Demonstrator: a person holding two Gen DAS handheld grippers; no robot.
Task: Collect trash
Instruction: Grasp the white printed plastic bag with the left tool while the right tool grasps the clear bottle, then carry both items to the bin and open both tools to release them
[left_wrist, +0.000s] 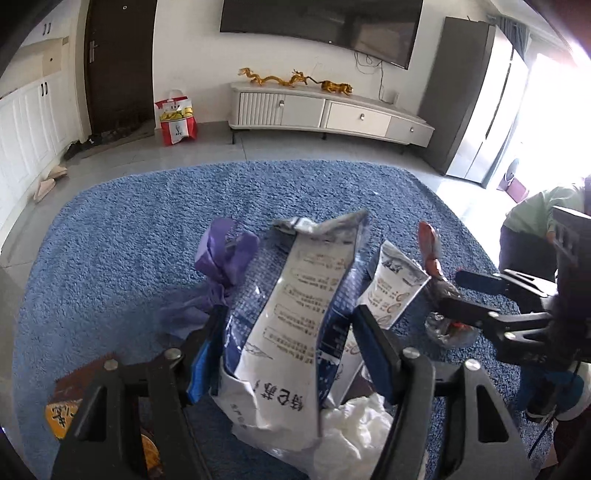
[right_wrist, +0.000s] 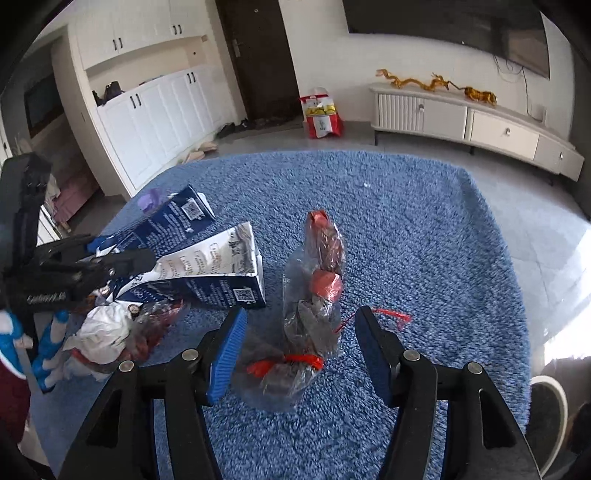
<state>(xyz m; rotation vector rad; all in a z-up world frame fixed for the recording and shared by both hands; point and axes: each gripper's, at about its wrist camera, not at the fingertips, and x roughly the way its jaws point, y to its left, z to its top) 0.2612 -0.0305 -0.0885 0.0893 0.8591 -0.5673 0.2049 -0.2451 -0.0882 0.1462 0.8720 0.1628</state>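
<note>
On the shaggy blue carpet (right_wrist: 406, 229) the litter lies bunched in one loose pile, probably so both tools can work it without travelling. Biggest piece: flattened navy-and-white printed carton (left_wrist: 291, 306), tipped up between the left gripper (left_wrist: 288, 332) pads. Pads look close on both sides, but I can't tell whether they press; jaws roughly half spread. Second flattened navy carton (right_wrist: 221, 273) lies just beside it. Right gripper (right_wrist: 299, 347) straddles the crumpled clear plastic wrapper with red bits (right_wrist: 314, 295), jaws about half open, visible gaps either side, nothing held: lined up for a pinch, I'd judge. Crumpled white tissue (right_wrist: 107, 332) and purple plastic scrap (left_wrist: 225, 254) sit nearby, untouched.
</note>
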